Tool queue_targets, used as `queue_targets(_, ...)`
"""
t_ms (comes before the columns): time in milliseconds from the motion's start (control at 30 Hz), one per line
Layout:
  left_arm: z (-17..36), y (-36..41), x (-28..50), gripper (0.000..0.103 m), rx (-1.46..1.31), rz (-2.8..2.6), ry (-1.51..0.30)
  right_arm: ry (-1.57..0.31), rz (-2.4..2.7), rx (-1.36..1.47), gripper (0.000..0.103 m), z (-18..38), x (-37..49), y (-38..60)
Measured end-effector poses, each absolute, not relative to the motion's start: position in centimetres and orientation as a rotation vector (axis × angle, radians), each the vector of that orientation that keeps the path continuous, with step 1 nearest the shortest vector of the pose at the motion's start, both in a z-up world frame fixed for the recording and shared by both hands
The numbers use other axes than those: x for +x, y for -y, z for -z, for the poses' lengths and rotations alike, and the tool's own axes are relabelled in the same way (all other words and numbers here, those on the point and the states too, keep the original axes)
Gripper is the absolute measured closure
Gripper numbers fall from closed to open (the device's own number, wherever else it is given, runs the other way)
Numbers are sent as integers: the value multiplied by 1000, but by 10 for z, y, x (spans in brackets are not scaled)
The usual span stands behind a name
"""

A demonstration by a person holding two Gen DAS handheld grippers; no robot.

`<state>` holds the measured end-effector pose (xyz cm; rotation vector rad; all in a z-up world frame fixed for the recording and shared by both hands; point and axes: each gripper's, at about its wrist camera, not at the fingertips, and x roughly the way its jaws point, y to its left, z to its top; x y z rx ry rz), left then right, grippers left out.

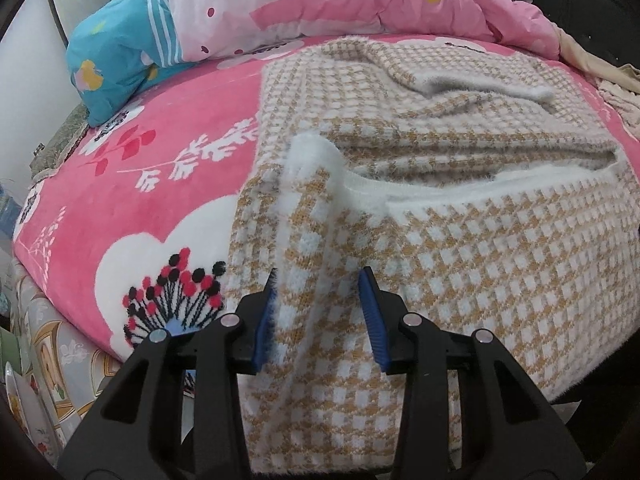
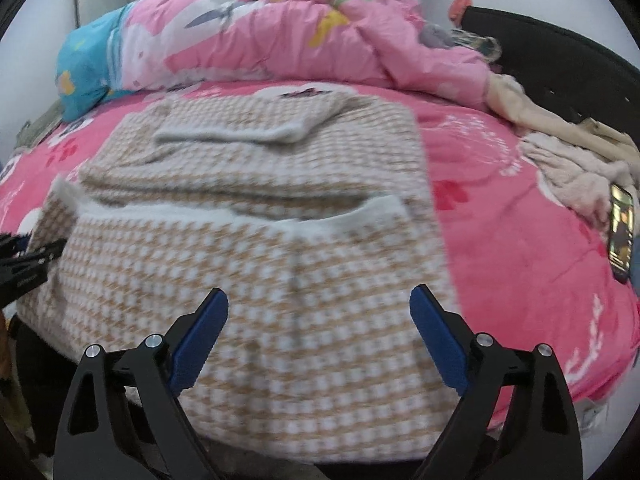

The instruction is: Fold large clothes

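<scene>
While the checked sweater (image 1: 460, 264) lies half-folded across the near bed (image 1: 160, 184), our left gripper (image 1: 318, 280) straddles its left edge, part-open and gripping nothing; our right gripper (image 2: 320, 300) gapes empty. Next we should pinch both near corners.

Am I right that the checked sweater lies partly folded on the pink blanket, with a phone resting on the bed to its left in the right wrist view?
Not quite: the phone lies to the right of the checked sweater, near the edge of the pink blanket, as the right wrist view shows. The rest holds.
</scene>
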<state>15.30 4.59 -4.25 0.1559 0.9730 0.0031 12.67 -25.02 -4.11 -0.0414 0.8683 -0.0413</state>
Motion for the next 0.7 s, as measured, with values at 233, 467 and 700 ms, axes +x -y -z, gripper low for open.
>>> queue_targets(233,43,-44,153,66,159,-6,-972,-866,82,62,21,38,132,290)
queue_targets(467,42,-43,149,66,178,-13,-965,-898,53,89,32,45,139,310)
queue_targets(700,43,-42,149,66,188,-17,-963,-921,-3,114,45,50,154,324)
